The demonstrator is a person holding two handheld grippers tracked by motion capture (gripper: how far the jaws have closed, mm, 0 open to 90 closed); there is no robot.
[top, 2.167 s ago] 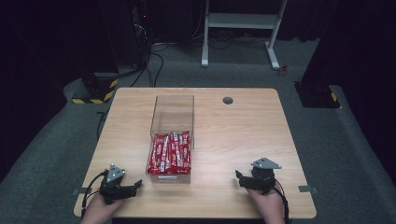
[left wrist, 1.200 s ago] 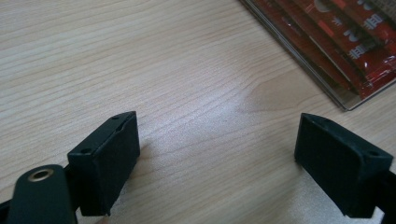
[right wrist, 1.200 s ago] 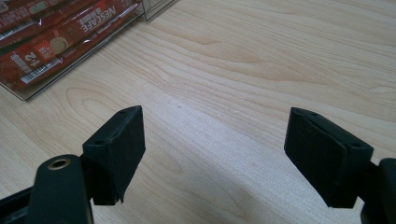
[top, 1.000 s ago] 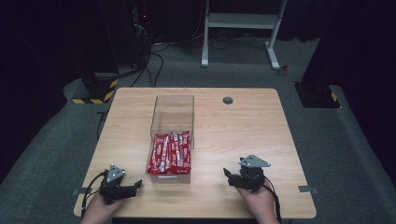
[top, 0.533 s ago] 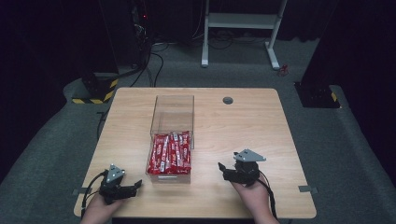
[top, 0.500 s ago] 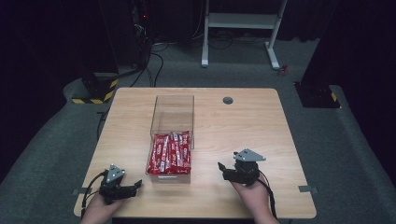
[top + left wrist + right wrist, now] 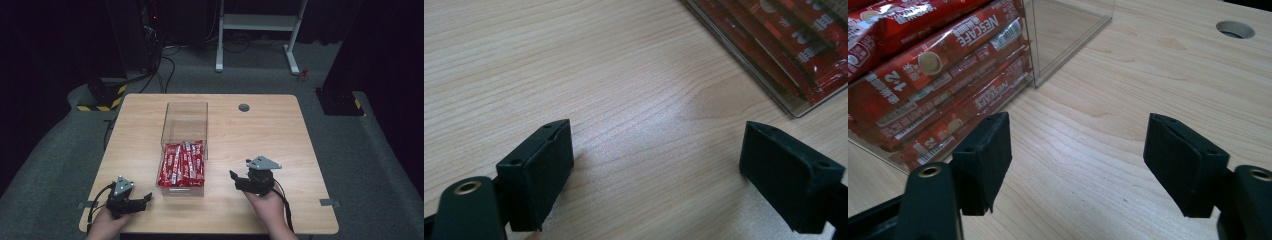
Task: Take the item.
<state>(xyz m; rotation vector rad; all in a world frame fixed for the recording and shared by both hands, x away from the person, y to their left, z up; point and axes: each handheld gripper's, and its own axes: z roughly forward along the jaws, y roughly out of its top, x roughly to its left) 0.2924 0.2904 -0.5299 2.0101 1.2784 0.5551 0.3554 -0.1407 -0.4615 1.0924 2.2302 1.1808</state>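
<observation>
While the left tongs point(image 7: 142, 200) are idling open, we're closing the empty right tongs point(image 7: 234, 179) slightly, nearer the clear box point(image 7: 184, 131); sachets point(image 7: 182, 164) running lengthwise.

Dark lab, equipment rack point(image 7: 150, 30) (cables point(image 7: 165, 65))

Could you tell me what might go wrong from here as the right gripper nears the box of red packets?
1. The right gripper has open, empty jaws beside the clear box; its wall is hard to see, so a jaw could knock it and slide it across the table.
2. The red packets lie tightly stacked, so a grab may catch several or slip off the glossy wrap.
3. The left gripper rests apart from the box, so nothing steadies it.
</observation>
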